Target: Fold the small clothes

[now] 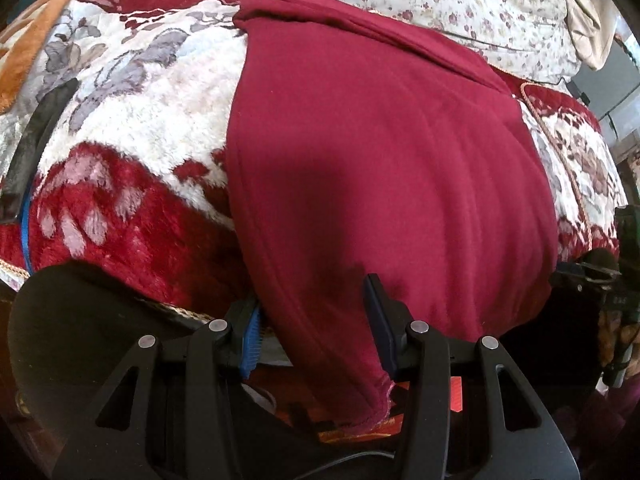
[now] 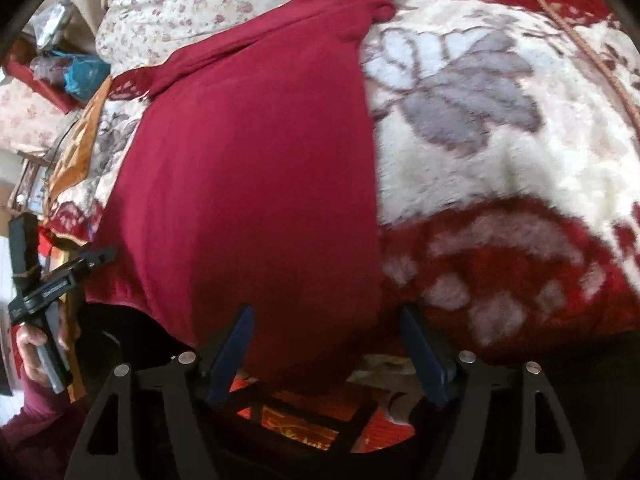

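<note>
**Two hand-held grippers at the near hem of a crimson garment on a bed**

Left wrist view. At the far left, an orange plush panel [image 1: 28, 40] bordered the thick fleece blanket patterned in white, grey and deep red [image 1: 132, 120], which covered the bed. Right of the blanket's centre lay the dark crimson knit garment [image 1: 380, 152], spread flat along the bed, with its narrow far end folded over beside a cream quilt printed with small purple flowers [image 1: 440, 4]. The garment's near hem hung over the bed's near edge. The left gripper [image 1: 316, 320] stood at that hem with the cloth passing between its two blue-padded fingers [image 1: 380, 320]; the jaws stood moderately apart, and the pictures did not settle whether the pads pressed on the fabric. At the far right edge, part of a black hand-held device was visible, too cut off to read.

Right wrist view. At the far left, a person's hand [image 2: 36, 348] gripped the handle of the other black gripper. The crimson garment [image 2: 248, 184] filled the middle of the view, and its rounded near corner drooped over the bed's edge. The right gripper [image 2: 328, 344] straddled that corner with its jaws wide; both dark blue fingers [image 2: 232, 352] stood clear of the cloth, which lay between them unclamped. To the right, the fleece blanket [image 2: 500, 140] showed a grey flower on white. Below the bed edge, a red and orange patterned surface [image 2: 304, 432] was visible.
</note>
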